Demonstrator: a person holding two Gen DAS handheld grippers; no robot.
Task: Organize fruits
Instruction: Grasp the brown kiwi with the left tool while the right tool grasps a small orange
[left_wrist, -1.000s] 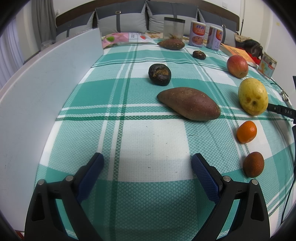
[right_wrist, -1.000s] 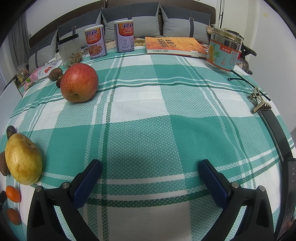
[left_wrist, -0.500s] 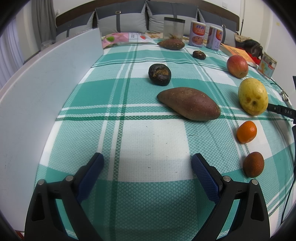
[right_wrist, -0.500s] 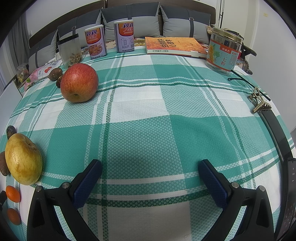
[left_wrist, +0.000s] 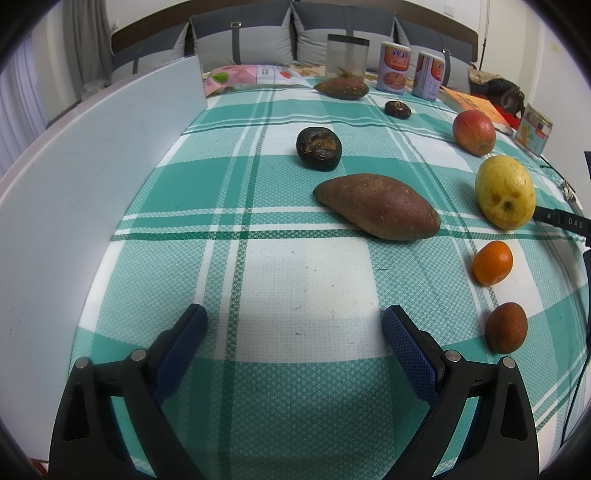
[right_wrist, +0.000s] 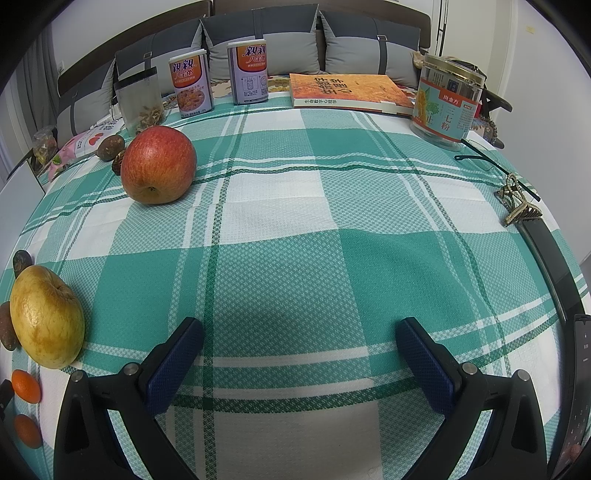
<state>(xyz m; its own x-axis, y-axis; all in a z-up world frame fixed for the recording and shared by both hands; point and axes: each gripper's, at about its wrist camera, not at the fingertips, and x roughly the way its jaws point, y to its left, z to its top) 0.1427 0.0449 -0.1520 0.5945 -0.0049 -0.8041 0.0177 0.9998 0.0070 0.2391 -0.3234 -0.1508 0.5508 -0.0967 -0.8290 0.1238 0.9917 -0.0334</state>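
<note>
Centrally, reddish-brown sweet potato (left_wrist: 378, 206) lies on checked bench (left_wrist: 295, 280); dark wrinkled fruit (left_wrist: 318, 148) behind it, yellow pear (left_wrist: 505, 192) right of it. Left tool (left_wrist: 293, 325), right tool (right_wrist: 299, 343) spread wide, empty.

Nothing has changed on my end: neither of my views shows any shift from a second ago.

Left gripper (left_wrist: 293, 321) and right gripper (right_wrist: 300, 334), black angular frames, silver screws, blue textured pads on the jaws
</note>
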